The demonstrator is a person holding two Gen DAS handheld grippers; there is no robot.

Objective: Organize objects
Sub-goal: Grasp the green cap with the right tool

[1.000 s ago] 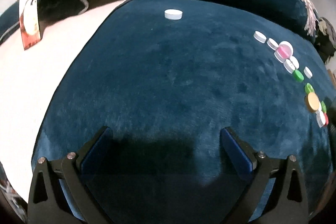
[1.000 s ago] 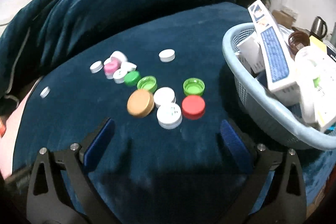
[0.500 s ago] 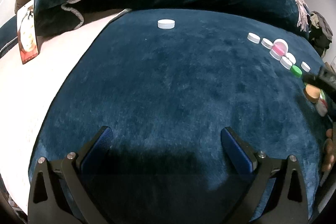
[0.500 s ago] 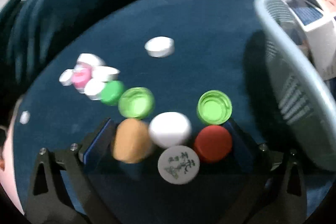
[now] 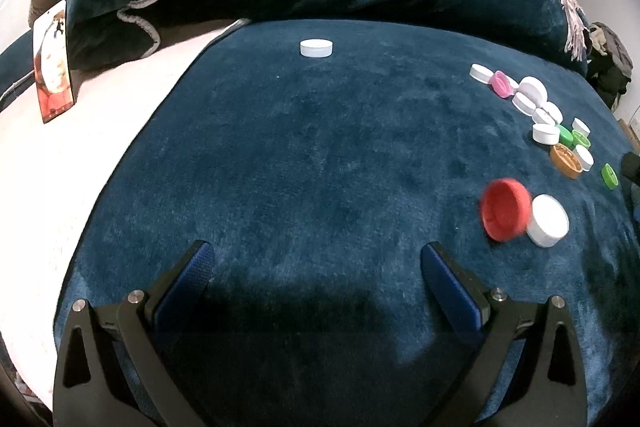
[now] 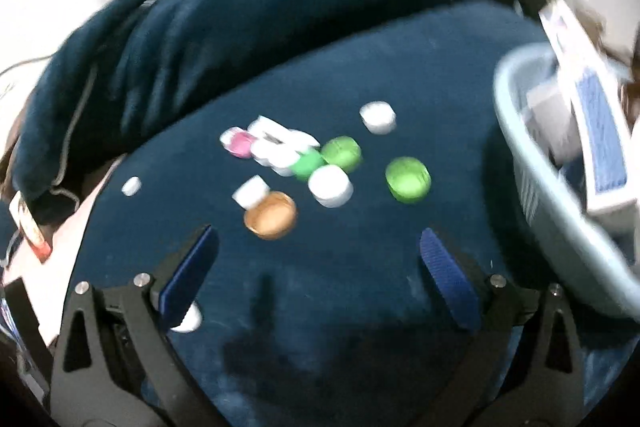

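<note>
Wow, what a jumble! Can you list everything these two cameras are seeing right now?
Blanket: one, dark blue plush, covering the surface.
Lone white cap: one, far end of the blanket.
Red cap: one, tilted on edge, blurred, beside a white cap.
Cap cluster: several white, three green, one pink, one brown cap, mid-blanket.
Basket: one, pale blue, right side, holding boxes.
Card: one, red and white, left edge.
Left gripper: blue pads, open, empty.
Right gripper: blue pads, open, empty.
</note>
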